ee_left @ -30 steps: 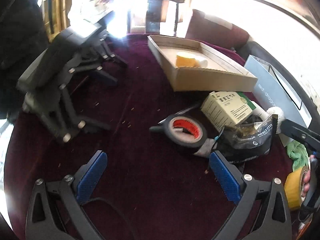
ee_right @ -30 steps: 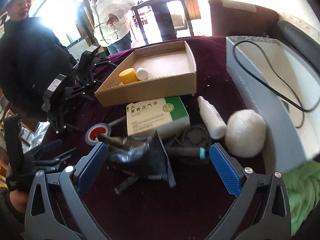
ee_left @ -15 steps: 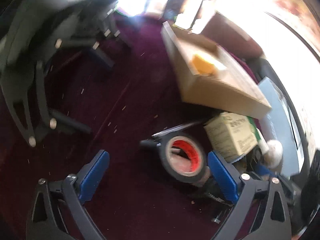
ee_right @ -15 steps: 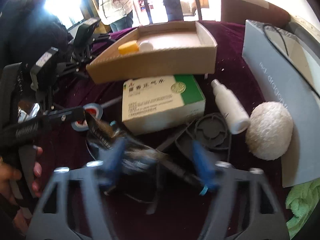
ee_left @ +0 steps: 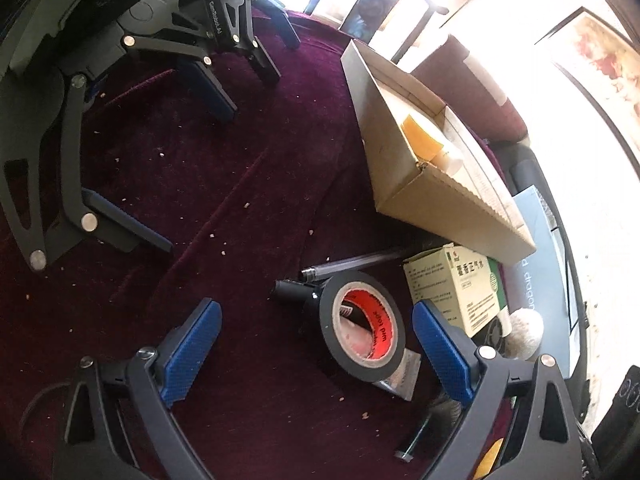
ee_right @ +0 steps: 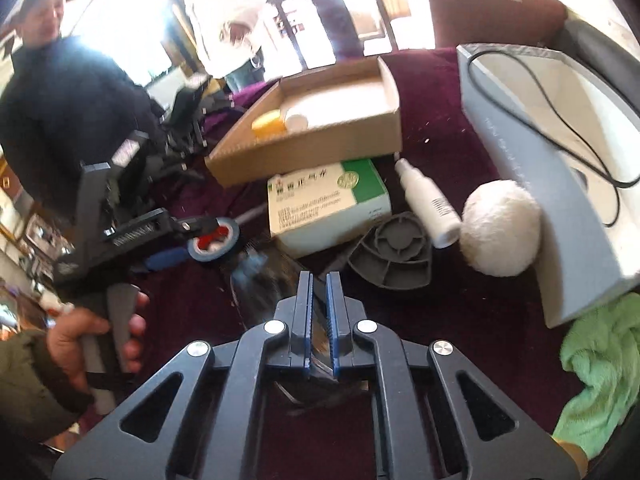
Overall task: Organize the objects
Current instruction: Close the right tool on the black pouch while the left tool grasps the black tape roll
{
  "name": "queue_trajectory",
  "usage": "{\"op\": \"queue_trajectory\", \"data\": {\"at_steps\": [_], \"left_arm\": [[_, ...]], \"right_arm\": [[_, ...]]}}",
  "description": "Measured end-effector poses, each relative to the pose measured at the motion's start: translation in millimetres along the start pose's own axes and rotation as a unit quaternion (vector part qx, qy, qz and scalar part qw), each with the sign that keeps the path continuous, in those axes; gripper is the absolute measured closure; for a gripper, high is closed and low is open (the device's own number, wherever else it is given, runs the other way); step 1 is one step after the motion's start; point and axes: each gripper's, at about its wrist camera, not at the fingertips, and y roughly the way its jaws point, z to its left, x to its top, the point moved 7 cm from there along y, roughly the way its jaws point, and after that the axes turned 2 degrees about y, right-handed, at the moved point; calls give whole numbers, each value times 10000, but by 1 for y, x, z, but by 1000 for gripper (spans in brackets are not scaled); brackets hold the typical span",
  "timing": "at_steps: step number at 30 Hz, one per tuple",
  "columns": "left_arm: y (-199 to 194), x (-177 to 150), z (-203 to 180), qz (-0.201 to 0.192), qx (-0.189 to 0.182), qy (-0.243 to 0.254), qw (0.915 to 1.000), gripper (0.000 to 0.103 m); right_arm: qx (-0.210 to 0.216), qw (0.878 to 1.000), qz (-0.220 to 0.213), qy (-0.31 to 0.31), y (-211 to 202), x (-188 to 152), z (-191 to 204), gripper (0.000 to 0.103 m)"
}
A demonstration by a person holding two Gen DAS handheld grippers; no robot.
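Observation:
My left gripper (ee_left: 316,344) hangs low over the dark red cloth, its jaws wide and closing. A black tape roll (ee_left: 362,326) with a red core lies between them, close to the right blue pad (ee_left: 440,348), and neither pad touches it. My right gripper (ee_right: 318,280) is shut on a thin black foil packet (ee_right: 260,280), which is blurred and sticks out ahead of the pads to the left. A cardboard tray (ee_right: 320,148) holds a yellow roll (ee_right: 268,126) and a white cap. In front of the tray lies a green and white medicine box (ee_right: 328,200).
A white spray bottle (ee_right: 428,200), a grey plastic part (ee_right: 396,256) and a white woolly ball (ee_right: 500,228) lie right of the medicine box. A grey box (ee_right: 540,160) with a cable and a green cloth (ee_right: 600,360) stand further right. Spare grippers (ee_left: 80,120) lie at the left; two people stand behind.
My right gripper went from wide open to shut on the black packet. My left gripper rolled and dropped closer to the tape roll, which now lies between its jaws.

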Motion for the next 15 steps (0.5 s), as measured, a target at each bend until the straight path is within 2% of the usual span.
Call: {"op": "queue_trajectory", "data": {"at_steps": [4, 8, 10, 11, 12, 13, 15], "left_arm": [[0, -1, 0, 73, -61, -116, 9999, 28], [-2, -7, -2, 107, -37, -211, 9997, 28], [-6, -12, -1, 129, 35, -138, 9998, 26], [-5, -13, -3, 143, 108, -30, 9998, 26], [-5, -15, -5, 158, 188, 87, 9997, 26], [-4, -16, -8, 177, 267, 230, 9992, 26], [0, -19, -14, 232, 339, 388, 9984, 24]], "right_arm": [[39, 9998, -162, 127, -13, 5, 0, 98], [-246, 9984, -199, -465, -7, 3, 13, 97], [-487, 9944, -163, -923, -2, -3, 20, 79], [-546, 9918, -85, -1155, 2, -9, 24, 53], [-523, 9898, 30, -1323, 7, -15, 29, 22], [-448, 9887, 133, -1422, 11, -22, 32, 14], [-390, 9877, 231, -1495, 16, -32, 36, 12]]}}
